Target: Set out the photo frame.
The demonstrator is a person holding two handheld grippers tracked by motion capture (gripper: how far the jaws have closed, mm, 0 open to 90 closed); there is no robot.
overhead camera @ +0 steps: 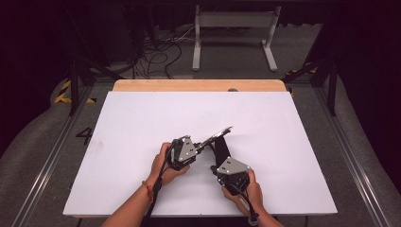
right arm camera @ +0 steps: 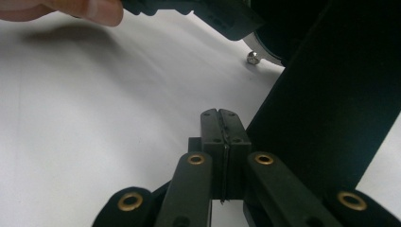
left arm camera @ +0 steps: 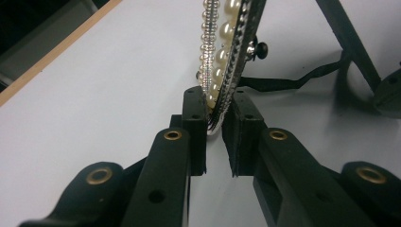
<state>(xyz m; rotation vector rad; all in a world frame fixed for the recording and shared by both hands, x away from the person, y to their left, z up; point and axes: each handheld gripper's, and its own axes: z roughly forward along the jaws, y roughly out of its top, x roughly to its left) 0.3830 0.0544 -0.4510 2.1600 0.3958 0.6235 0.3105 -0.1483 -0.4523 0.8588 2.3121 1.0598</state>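
A picture frame (overhead camera: 218, 134) with a rim of pearls and silver beads (left arm camera: 226, 42) is held tilted above the white table. My left gripper (overhead camera: 204, 144) (left arm camera: 218, 101) is shut on its lower edge, one pad on the pearl side and one on the back. The frame's black back stand (overhead camera: 221, 149) (right arm camera: 331, 94) hangs down toward the table, tied to the frame by a thin black ribbon (left arm camera: 283, 84). My right gripper (overhead camera: 219, 161) (right arm camera: 220, 116) is shut just left of that stand, pads pressed together. I cannot tell if a thin strand is pinched there.
The white board (overhead camera: 142, 118) covers the table, with a wooden strip (overhead camera: 198, 85) at its far edge. On the floor behind stand a white metal rack (overhead camera: 234, 28) and loose cables (overhead camera: 156, 52). A person's finger (right arm camera: 85, 9) shows at the top of the right gripper view.
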